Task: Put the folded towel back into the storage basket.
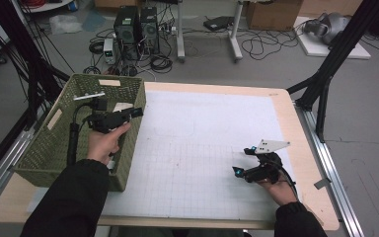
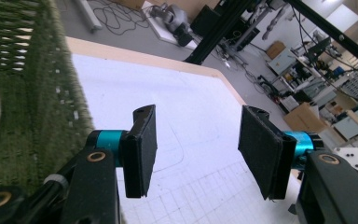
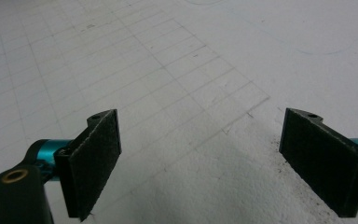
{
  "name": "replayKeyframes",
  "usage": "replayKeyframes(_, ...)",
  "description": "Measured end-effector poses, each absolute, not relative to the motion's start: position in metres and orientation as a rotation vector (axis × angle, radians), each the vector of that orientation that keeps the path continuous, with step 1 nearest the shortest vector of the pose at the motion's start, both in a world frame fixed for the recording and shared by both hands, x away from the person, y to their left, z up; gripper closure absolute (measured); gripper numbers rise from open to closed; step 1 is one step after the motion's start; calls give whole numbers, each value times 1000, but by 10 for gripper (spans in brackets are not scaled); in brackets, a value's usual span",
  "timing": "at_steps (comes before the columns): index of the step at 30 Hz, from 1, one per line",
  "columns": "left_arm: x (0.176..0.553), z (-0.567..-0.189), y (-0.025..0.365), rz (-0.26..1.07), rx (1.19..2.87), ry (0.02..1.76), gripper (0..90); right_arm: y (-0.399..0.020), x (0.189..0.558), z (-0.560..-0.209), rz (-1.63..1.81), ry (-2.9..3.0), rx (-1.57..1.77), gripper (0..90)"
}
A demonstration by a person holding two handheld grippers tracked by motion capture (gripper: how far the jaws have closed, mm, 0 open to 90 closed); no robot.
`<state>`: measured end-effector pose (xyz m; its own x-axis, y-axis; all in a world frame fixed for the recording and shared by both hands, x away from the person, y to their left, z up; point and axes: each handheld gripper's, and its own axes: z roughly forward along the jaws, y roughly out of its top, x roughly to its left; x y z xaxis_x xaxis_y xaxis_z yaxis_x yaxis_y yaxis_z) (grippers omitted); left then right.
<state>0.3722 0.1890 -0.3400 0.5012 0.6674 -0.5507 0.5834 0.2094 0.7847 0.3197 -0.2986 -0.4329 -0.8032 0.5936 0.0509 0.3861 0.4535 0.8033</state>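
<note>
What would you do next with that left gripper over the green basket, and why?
Probably dip the left gripper down into the basket. Its jaws stand open and hold nothing, it sits at the basket's right rim, and something pale lies inside. The right gripper rests open on the bare mat.

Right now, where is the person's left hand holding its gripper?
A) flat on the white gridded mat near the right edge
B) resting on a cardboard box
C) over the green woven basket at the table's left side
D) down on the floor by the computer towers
C: the high view shows the left gripper held above the green woven basket, near its right rim, while the right gripper sits over the white gridded mat.
</note>
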Motion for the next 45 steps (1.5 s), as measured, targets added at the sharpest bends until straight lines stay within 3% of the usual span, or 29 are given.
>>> replayKeyframes(45,359,-342,98,213,1613,1117,407,-300,320,-429,1302,2440,851,119)
